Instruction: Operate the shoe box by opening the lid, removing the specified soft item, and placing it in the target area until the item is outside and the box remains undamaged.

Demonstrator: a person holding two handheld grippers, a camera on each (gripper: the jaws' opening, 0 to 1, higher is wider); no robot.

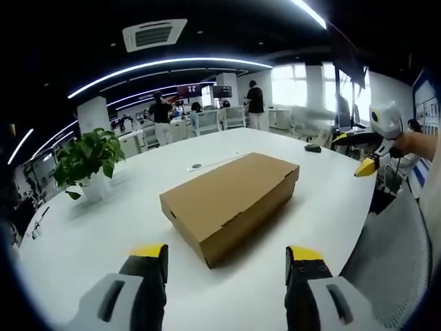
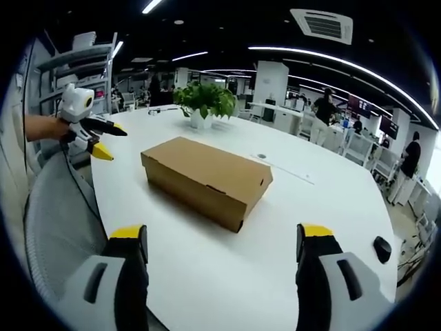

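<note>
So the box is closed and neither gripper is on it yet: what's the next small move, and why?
Probably bring both grippers in to the shoe box and catch the lid's edge. The lid is shut, the left gripper and right gripper are open and held short of it, and the soft item is hidden inside.

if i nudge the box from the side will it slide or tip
Probably slides: the box is low, wide and flat on the smooth white table. Unlikely to tip or roll, given its flat faces. The cardboard walls may dent under hard tongs, so push low and gently.

Bright ceiling strips [image 1: 165, 65]; window [image 1: 289, 86] glare; edges bowed
</note>
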